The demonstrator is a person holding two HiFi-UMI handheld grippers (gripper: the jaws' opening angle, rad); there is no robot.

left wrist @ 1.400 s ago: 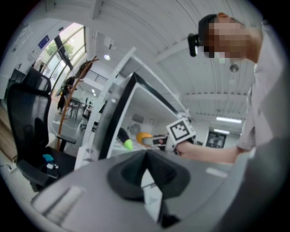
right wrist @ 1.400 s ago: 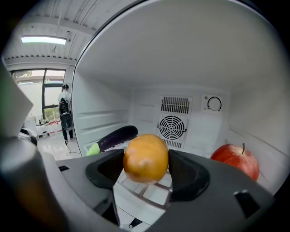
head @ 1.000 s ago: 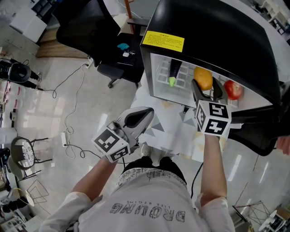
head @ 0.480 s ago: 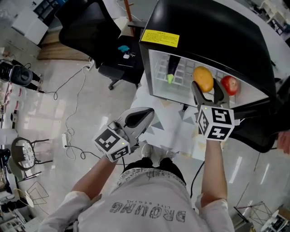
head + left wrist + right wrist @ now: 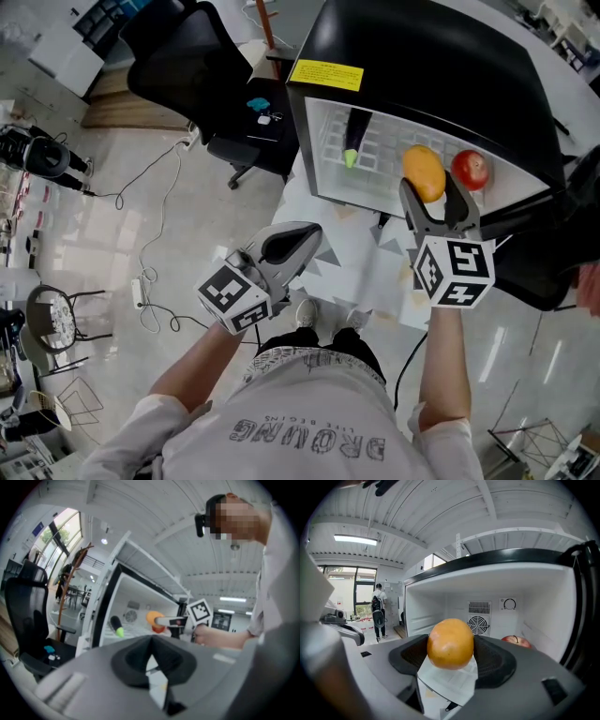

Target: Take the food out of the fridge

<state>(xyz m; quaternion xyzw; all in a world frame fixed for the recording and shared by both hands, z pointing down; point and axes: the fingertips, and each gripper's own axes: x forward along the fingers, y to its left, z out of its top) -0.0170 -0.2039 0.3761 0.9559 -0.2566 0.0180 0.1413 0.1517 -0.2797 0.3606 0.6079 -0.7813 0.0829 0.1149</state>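
A small black fridge (image 5: 441,66) stands open, its white inside facing me. My right gripper (image 5: 429,195) is shut on an orange (image 5: 423,172) at the fridge mouth; in the right gripper view the orange (image 5: 450,643) sits squeezed between both dark pads. A red apple (image 5: 470,169) lies on the wire shelf behind it, also visible as the apple (image 5: 516,641) at the back right. A dark vegetable with a green tip (image 5: 352,142) rests on the shelf's left side. My left gripper (image 5: 286,246) hangs lower left, away from the fridge, shut and holding nothing.
The fridge stands on a table with a white, grey-patterned cloth (image 5: 361,272). A black office chair (image 5: 202,75) stands to the left. Cables (image 5: 155,234) trail over the pale floor. The open fridge door (image 5: 553,244) is at the right.
My right gripper has drawn back toward me and slightly right with the orange in it, out of the fridge opening. The left gripper has stayed in place.
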